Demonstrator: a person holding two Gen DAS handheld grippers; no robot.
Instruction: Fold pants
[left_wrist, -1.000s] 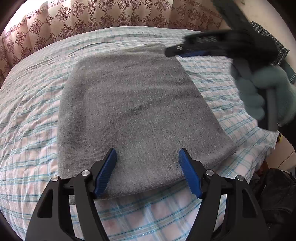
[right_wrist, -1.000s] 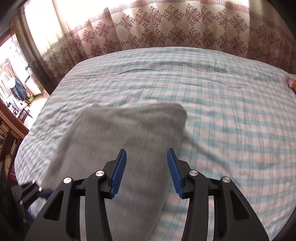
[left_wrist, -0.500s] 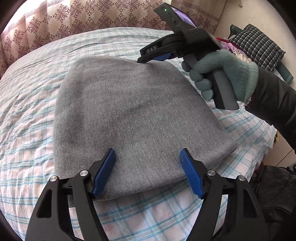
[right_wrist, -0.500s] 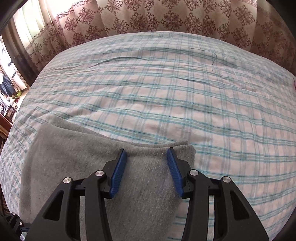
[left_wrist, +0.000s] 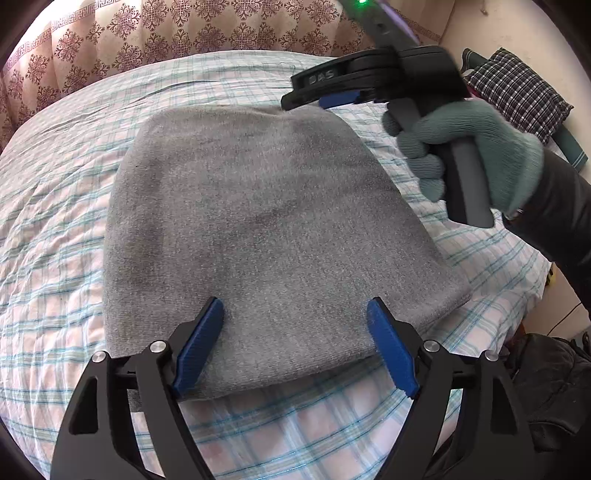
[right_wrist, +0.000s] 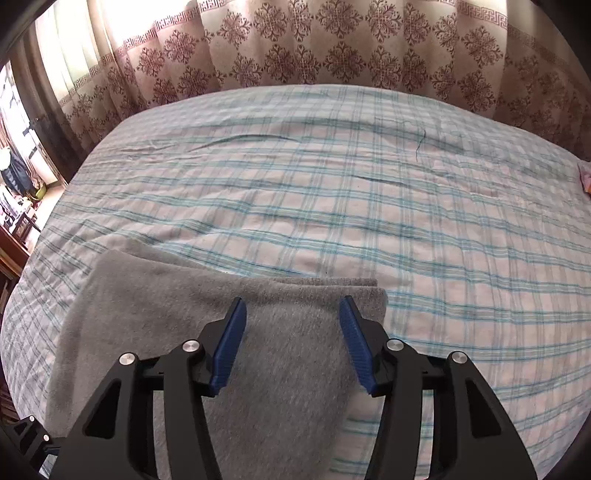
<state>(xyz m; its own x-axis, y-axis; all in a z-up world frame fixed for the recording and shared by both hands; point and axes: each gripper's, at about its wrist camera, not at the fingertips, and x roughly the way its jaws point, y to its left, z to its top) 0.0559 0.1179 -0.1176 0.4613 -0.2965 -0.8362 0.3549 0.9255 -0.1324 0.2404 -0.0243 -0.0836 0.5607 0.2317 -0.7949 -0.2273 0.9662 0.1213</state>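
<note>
Bright daylight glows through curtain (right_wrist: 332, 48) at 12 o'clock; soft shadows; fisheye bends edges, dark corners; bed (right_wrist: 406, 206) slightly motion-blurred.

A bedroom in a lived-in home, daylight coming through the curtains

A bed (right_wrist: 369, 206) dressed in a white sheet with teal plaid lines is filling most of both views, and a patterned curtain (right_wrist: 332, 48) with dark floral medallions and a key-pattern band is hanging along its far side, glowing where sun is coming through at the far left. A black-and-white checked cushion (left_wrist: 517, 88) is lying at the far right corner of the bed in the left wrist view. At the left edge of the right wrist view, wooden furniture (right_wrist: 13, 254) and hanging clothes (right_wrist: 14, 173) are showing beyond the bed.
</note>
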